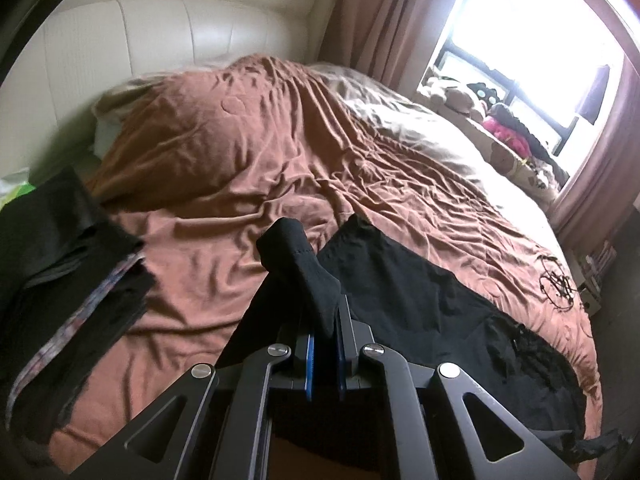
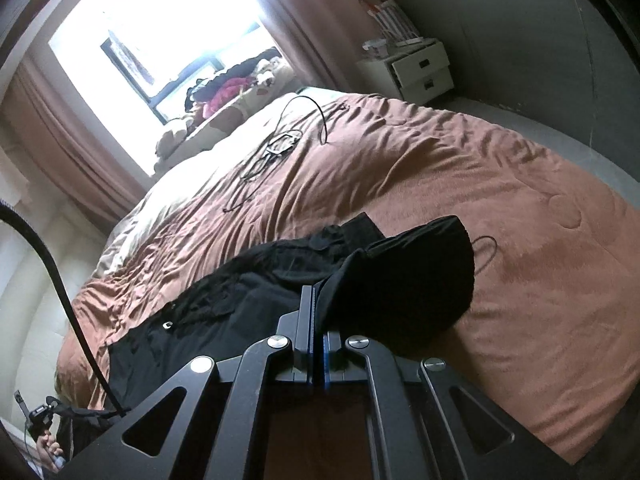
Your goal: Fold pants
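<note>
Black pants (image 1: pixel 404 292) lie spread on the brown bedspread (image 1: pixel 248 152), running to the right toward the bed's edge. My left gripper (image 1: pixel 324 320) is shut on a bunched end of the pants, which sticks up over the fingers. In the right wrist view the pants (image 2: pixel 224 304) lie across the bedspread (image 2: pixel 460 168) to the left. My right gripper (image 2: pixel 318 308) is shut on another folded-over part of the pants, which bulges over the right finger.
A stack of folded dark clothes (image 1: pixel 68 264) sits on the bed's left. Black cables (image 2: pixel 280 144) lie on the bedspread near the window sill with soft toys (image 2: pixel 240 88). A white nightstand (image 2: pixel 412 72) stands beyond the bed. A padded headboard (image 1: pixel 160 36) is behind.
</note>
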`<state>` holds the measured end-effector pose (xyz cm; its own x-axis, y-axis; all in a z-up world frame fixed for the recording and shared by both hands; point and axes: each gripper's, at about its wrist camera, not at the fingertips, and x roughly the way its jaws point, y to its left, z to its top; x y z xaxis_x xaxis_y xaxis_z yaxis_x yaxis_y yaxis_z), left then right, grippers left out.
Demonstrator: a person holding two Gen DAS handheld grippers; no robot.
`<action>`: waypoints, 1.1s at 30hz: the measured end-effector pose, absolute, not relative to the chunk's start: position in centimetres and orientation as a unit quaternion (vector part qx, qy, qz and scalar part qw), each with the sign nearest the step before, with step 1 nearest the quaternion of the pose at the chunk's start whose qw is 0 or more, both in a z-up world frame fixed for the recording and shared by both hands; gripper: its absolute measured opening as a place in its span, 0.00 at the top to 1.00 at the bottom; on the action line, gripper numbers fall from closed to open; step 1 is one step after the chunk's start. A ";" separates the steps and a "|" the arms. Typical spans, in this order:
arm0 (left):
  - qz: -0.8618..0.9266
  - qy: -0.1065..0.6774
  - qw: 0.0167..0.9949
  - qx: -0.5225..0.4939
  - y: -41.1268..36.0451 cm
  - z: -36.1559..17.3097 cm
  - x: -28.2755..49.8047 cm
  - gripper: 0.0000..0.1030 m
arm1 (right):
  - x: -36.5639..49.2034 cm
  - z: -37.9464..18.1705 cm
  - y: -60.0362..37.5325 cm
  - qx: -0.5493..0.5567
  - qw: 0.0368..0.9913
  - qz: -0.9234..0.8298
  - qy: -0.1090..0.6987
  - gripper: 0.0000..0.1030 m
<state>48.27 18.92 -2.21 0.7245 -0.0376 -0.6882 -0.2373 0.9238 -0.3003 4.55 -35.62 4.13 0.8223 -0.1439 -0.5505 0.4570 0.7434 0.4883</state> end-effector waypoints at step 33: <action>0.072 0.495 0.859 -0.107 13.6 -13.3 72.4 0.91 | 26.9 -1.0 -42.9 0.313 0.851 -0.156 0.392 0.82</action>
